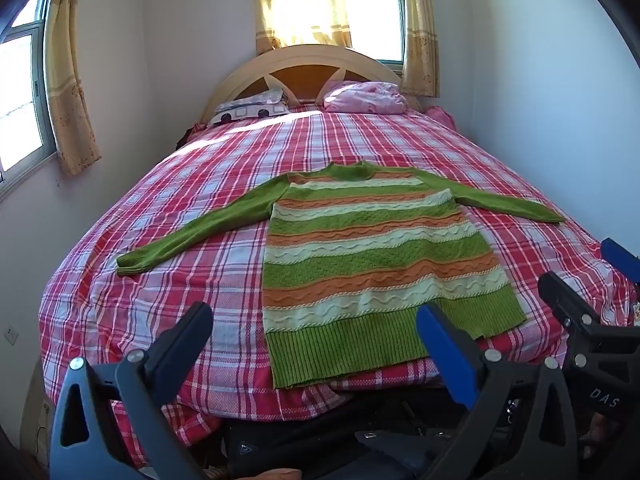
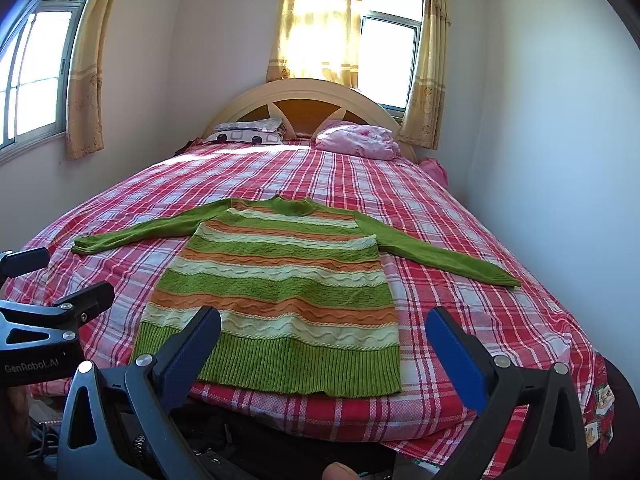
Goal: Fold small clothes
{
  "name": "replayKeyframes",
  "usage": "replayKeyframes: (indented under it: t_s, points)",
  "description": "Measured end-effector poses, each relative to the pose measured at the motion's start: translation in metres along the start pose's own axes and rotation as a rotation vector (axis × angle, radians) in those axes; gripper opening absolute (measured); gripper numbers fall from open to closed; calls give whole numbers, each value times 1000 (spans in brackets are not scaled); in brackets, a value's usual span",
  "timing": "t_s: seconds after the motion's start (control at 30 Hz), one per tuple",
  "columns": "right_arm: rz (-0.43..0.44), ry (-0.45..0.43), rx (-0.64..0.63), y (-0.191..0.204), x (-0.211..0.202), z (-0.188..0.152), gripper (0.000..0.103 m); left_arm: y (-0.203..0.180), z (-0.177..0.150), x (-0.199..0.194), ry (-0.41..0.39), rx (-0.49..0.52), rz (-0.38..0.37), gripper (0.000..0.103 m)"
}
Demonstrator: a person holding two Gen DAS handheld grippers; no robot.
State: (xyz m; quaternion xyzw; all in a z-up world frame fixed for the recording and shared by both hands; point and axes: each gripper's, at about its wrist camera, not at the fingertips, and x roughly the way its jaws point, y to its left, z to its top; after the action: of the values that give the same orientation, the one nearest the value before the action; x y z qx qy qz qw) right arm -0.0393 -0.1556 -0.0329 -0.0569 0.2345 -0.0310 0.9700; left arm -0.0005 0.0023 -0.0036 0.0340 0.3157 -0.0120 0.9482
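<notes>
A small knitted sweater with green, orange and cream stripes (image 1: 360,248) lies flat on the bed with the red and white checked cover (image 1: 160,280). Its bottom edge sits close to the near edge of the bed. Both long green sleeves are spread out to the sides, and nothing is folded yet.

The left gripper (image 1: 316,340) is spread wide and holds nothing. The right gripper (image 2: 324,344) is spread wide too, and it is also empty. Both hang just above the near end of the bed, in front of the sweater's ribbed green hem (image 2: 280,364).

A good first step looks like folding the sleeves in. Pinch the left sleeve (image 1: 192,236) near its cuff, lift it only a little, and lay it across the stripes. Then do the same with the right sleeve (image 2: 448,256). Go slowly, because soft knit can bunch up or pull the body crooked.
</notes>
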Motion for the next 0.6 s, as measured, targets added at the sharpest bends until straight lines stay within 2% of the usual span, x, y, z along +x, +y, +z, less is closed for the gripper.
replayKeyframes:
  t_s: [0.6]
  points:
    - [-1, -8, 0, 0, -1, 3, 102, -2, -1, 2, 1, -3, -4, 103]
